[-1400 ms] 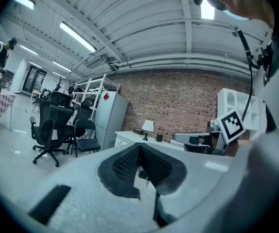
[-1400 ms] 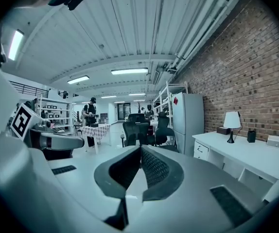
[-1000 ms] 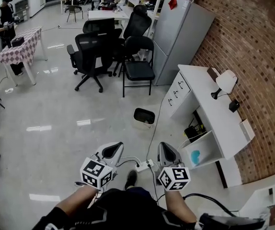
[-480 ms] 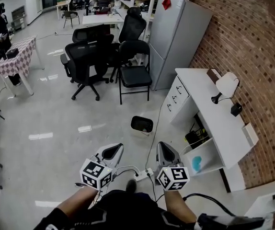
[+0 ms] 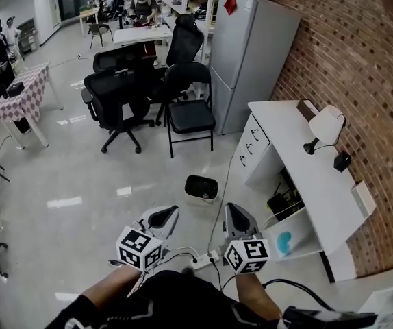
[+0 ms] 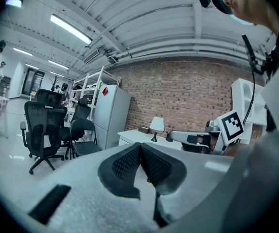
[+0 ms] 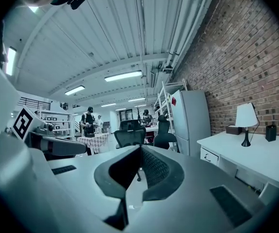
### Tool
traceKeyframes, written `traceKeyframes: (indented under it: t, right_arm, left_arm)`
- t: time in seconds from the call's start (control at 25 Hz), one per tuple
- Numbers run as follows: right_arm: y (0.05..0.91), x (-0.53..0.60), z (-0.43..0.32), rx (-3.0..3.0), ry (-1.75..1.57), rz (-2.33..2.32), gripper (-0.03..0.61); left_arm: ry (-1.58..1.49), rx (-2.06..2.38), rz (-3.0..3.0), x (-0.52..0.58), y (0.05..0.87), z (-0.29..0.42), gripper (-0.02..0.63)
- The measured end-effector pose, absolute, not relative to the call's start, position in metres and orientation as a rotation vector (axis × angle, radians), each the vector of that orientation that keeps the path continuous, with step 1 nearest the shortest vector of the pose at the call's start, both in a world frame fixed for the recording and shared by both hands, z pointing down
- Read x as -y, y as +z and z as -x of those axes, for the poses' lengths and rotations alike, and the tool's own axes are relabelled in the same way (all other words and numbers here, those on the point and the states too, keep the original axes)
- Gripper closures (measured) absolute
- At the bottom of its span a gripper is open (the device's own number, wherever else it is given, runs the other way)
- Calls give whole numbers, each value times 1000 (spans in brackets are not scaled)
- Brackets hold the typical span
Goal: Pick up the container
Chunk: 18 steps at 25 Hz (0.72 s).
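Both hand-held grippers remain low in the head view as the room slides toward the camera: the left hand-held gripper (image 5: pixel 161 216) and the right hand-held gripper (image 5: pixel 238 218) sit where they did a second ago, side by side, each with its jaws pressed together on nothing. Since then the container (image 5: pixel 201 188), a small white bin with a dark inside, has dropped lower in the head view and closer to the grippers; it stands on the glossy floor (image 5: pixel 80 184), ahead of and between the two, apart from both. The white tabletop (image 5: pixel 299 153) along the brick wall (image 5: pixel 368 74) has likewise drawn nearer, carrying a white-shaded lamp (image 5: pixel 326 125), with a blue object (image 5: pixel 283 240) in its open lower compartment. A white power strip (image 5: pixel 207 258) lies on the floor between the grippers and the container, its cable running up past the container's right side. Beyond stand a black folding chair (image 5: pixel 189 112), black office chairs (image 5: pixel 114 94) and a grey refrigerator (image 5: pixel 251 53); a checked table (image 5: pixel 24 88) and people are far left.
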State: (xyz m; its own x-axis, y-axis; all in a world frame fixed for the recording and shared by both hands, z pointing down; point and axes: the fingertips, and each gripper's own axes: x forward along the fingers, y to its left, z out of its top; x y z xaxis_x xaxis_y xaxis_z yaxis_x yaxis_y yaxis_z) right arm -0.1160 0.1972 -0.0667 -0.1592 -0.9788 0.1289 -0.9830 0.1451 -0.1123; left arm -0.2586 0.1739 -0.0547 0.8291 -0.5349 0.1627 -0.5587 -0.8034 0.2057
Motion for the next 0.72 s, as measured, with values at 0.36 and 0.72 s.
traceKeyframes:
  t: [0.36,0.72]
  right_arm:
    - [-51,-174,67,2344,310,-2024,569]
    - [-51,-153,57,2375,306,-1994,569]
  left_arm:
    - [180,847,-2767,-147,-45,217,603]
    - [216,899,-2744,-130,-40,216,603]
